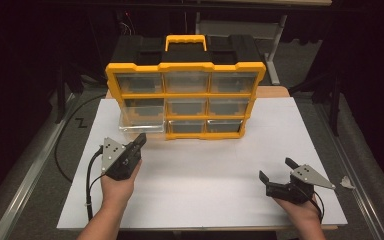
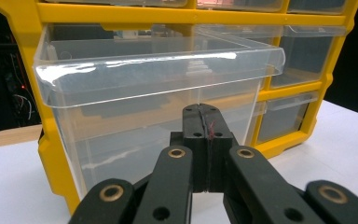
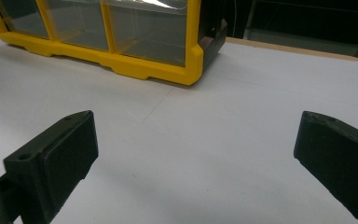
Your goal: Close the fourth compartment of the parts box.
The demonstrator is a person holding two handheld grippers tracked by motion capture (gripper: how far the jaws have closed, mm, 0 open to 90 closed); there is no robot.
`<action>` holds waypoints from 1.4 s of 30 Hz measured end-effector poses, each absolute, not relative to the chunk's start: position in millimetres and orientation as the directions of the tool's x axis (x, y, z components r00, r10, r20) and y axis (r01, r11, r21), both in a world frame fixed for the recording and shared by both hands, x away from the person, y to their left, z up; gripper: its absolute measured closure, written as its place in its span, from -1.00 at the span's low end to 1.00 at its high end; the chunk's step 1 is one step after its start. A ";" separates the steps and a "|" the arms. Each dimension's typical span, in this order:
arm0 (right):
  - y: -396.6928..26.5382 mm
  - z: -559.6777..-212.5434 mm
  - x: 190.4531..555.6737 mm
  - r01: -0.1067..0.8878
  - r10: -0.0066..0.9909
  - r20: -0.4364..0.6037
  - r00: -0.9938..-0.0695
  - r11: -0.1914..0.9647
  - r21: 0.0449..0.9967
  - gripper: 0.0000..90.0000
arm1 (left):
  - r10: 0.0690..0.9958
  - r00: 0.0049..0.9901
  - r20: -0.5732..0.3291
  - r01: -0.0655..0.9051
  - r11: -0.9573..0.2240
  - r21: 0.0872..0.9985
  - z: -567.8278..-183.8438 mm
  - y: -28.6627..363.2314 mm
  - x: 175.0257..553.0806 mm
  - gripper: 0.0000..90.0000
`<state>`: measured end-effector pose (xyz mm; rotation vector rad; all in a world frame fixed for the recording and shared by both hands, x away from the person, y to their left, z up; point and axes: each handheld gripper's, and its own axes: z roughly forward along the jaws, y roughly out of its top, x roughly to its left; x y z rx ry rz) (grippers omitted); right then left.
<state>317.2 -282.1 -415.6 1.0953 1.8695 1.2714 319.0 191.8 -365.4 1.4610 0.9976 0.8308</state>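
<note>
A yellow and black organizer cabinet [image 1: 185, 90] with clear drawers stands upright at the back of the white table. Its bottom left drawer [image 1: 140, 127] is pulled partway out toward me. My left gripper [image 1: 141, 138] is shut with nothing between its jaws, its tips pointing at that drawer's front from just below. In the left gripper view the closed tips [image 2: 204, 112] sit close in front of the clear drawer [image 2: 158, 93]. My right gripper [image 1: 277, 169] rests open near the front right of the table, far from the cabinet [image 3: 135, 51].
The white table top [image 1: 205, 175] stretches between the two hands. A small white scrap [image 1: 347, 182] lies off the table's right edge. Dark floor and metal rails surround the table.
</note>
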 end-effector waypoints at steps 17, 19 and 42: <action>-281.1 -416.9 319.4 0.289 0.882 -0.027 -0.471 0.183 0.940 -0.98 | 0.928 0.373 -0.012 0.094 -0.025 0.995 -363.1 190.9 322.7 1.00; -279.7 -417.0 319.5 0.290 0.880 -0.023 -0.474 0.180 0.940 -0.98 | 0.930 0.368 -0.017 0.095 -0.019 0.995 -362.9 191.6 324.4 1.00; -276.5 -416.9 319.9 0.287 0.877 -0.029 -0.479 0.188 0.939 -0.98 | 0.940 0.340 -0.009 0.086 -0.022 0.996 -355.5 187.4 338.7 1.00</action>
